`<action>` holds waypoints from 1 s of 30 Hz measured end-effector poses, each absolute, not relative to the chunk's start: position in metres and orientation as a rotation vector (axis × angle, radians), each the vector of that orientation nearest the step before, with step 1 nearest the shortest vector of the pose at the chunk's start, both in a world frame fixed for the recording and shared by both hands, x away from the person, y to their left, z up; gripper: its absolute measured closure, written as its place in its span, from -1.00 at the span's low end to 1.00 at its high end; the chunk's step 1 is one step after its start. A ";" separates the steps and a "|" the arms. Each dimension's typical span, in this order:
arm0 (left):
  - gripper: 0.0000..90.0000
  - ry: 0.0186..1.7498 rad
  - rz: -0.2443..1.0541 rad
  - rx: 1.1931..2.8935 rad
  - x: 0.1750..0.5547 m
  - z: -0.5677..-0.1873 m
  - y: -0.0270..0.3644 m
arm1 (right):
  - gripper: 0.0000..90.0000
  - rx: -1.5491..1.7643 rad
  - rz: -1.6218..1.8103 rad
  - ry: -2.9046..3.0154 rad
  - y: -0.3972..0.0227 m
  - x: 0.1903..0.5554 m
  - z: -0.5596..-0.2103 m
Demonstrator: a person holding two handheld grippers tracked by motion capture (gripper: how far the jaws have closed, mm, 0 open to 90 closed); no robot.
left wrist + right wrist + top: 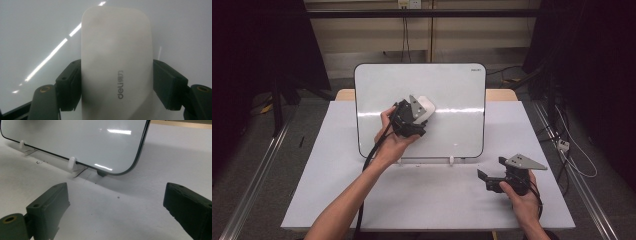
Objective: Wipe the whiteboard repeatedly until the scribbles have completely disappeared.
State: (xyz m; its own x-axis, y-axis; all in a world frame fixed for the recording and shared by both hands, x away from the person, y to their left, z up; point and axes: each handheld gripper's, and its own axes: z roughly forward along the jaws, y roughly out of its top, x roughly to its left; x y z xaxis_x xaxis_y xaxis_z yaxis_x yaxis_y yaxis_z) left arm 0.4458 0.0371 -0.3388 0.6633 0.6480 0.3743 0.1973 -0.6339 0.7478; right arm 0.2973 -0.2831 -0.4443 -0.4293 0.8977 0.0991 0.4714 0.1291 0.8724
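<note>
A whiteboard (452, 90) stands propped on small white clips on the table. My left gripper (419, 112) is shut on a white eraser (426, 106) and holds it against the middle of the board's face. In the left gripper view both black pads clamp the eraser (116, 62), which bears a grey logo, flat on the board (30, 32). My right gripper (491, 172) rests low over the table at the front right, jaws wide apart with nothing between them. The right gripper view looks at the board's lower corner (117, 170) past the open jaws.
The white tabletop (437, 200) spreads in front of the board. Two white clips (72, 162) hold the board's bottom edge. Metal rails and cables (572, 150) run along both sides of the table. Dark curtains hang at the left and right.
</note>
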 end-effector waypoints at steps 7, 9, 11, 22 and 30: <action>-0.33 0.717 0.864 2.153 0.460 -0.322 0.059 | -0.86 1.314 1.246 1.953 -0.283 0.297 -0.444; -0.33 0.735 0.870 2.138 0.464 -0.317 0.064 | -0.86 1.315 1.246 1.953 -0.284 0.297 -0.444; -0.33 0.757 0.862 2.118 0.469 -0.311 0.069 | -0.86 1.316 1.247 1.951 -0.284 0.297 -0.444; -0.33 0.841 0.880 2.075 0.475 -0.304 0.068 | -0.86 1.309 1.247 1.957 -0.283 0.297 -0.444; -0.34 0.740 0.867 2.126 0.459 -0.322 0.037 | -0.86 1.305 1.252 1.960 -0.281 0.297 -0.443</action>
State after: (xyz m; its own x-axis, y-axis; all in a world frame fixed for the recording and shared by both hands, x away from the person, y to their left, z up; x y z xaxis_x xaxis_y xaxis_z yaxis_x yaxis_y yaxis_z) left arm 0.4594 0.0369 -0.3218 0.6098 0.7117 0.3487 0.2326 -0.5813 0.7798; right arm 0.2973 -0.2814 -0.4432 -0.4369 0.8941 0.0985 0.4650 0.1308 0.8756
